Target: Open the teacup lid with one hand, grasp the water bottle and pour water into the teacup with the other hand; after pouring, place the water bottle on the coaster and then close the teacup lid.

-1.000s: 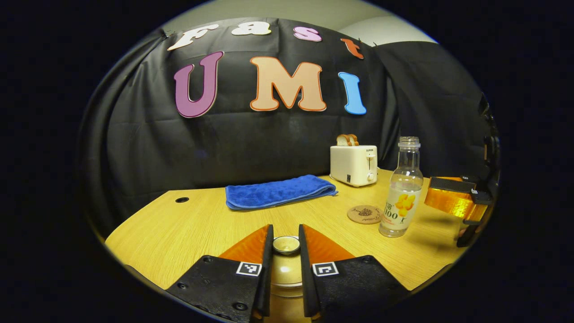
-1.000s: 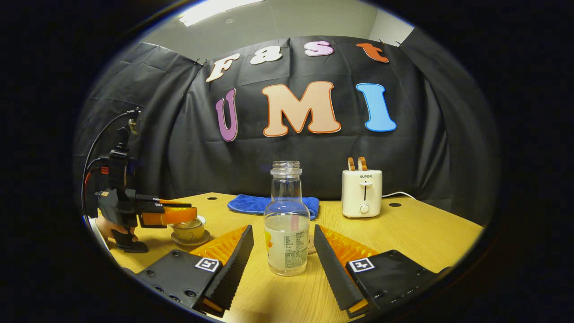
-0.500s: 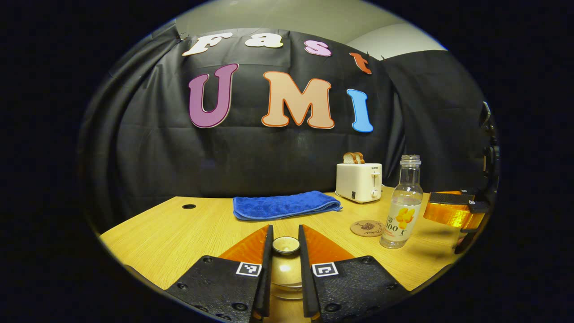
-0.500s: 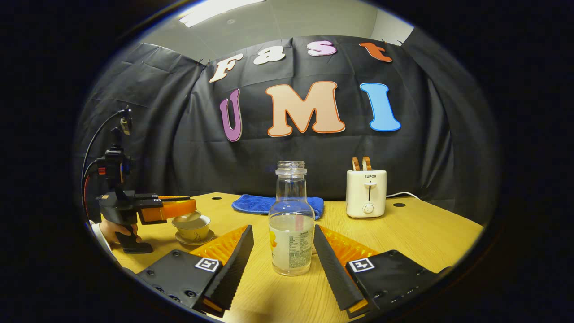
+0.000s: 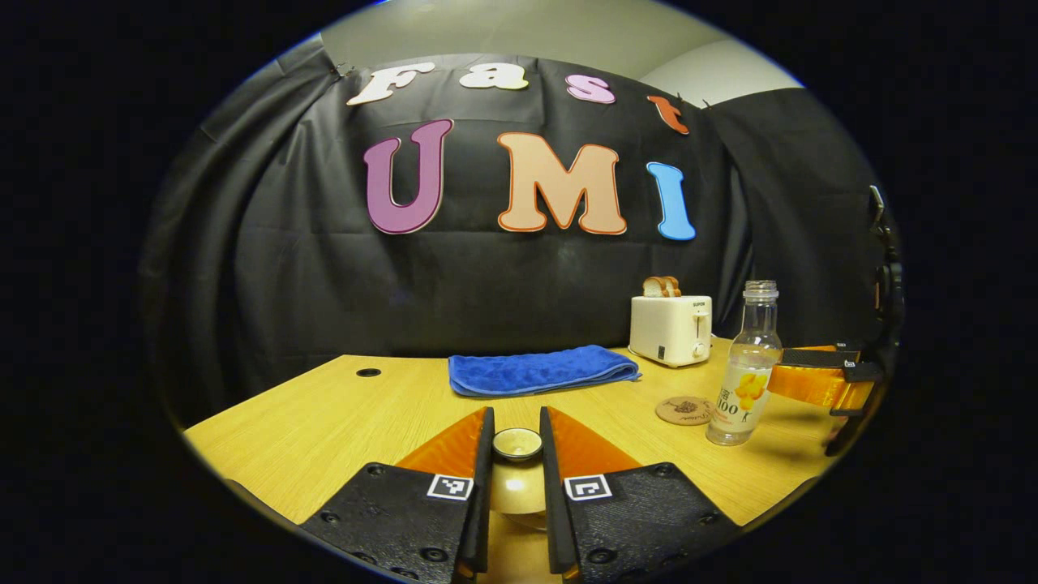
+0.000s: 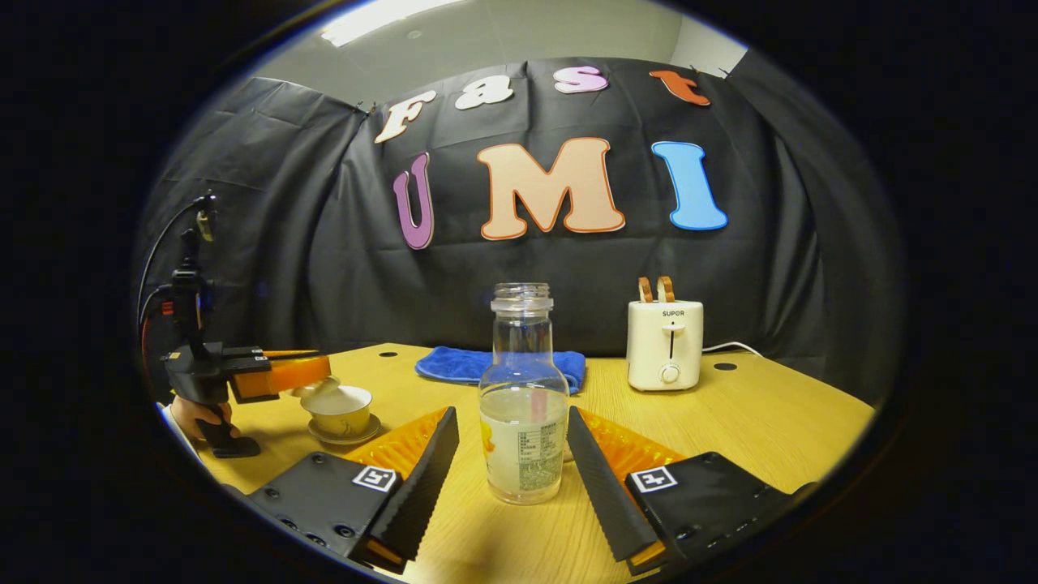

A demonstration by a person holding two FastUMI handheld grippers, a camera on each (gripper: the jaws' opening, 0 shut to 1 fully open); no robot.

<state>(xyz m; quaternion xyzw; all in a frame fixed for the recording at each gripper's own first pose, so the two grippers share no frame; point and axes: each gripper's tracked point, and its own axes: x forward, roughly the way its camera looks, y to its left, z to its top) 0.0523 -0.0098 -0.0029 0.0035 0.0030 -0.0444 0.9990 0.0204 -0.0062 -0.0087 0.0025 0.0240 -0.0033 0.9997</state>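
Left gripper (image 5: 516, 454): fingers close together, pinching the knob of the lid (image 5: 517, 443) between them. In the right gripper view the same gripper (image 6: 312, 375) sits far off to the left, held by a hand (image 6: 195, 415), with the lid (image 6: 319, 386) raised and tilted at its tips.
Lid: lifted off the cup, just above and to the left of the cup's rim as the right gripper view has it.
Cup (image 6: 341, 410): open, upright on its saucer (image 6: 344, 434), below and just right of the left gripper's tips; well to the left of the right gripper.
Right gripper (image 6: 512, 442): fingers spread wide, one on either side of the bottle (image 6: 523, 397), neither touching it. In the left gripper view it shows at the far right (image 5: 815, 380), just beyond the bottle.
Bottle: upright on the table (image 6: 770, 422), uncapped, partly filled, standing in the gap between the right gripper's fingers. From the left gripper it stands ahead and well to the right (image 5: 747, 371).
Coaster (image 5: 684, 410): flat on the table, just left of the bottle in the left gripper view, bare.
Cloth (image 5: 542, 370): blue, folded, ahead of the left gripper, slightly right.
Toaster (image 6: 665, 339): ahead and right of the right gripper, bread in its slots.
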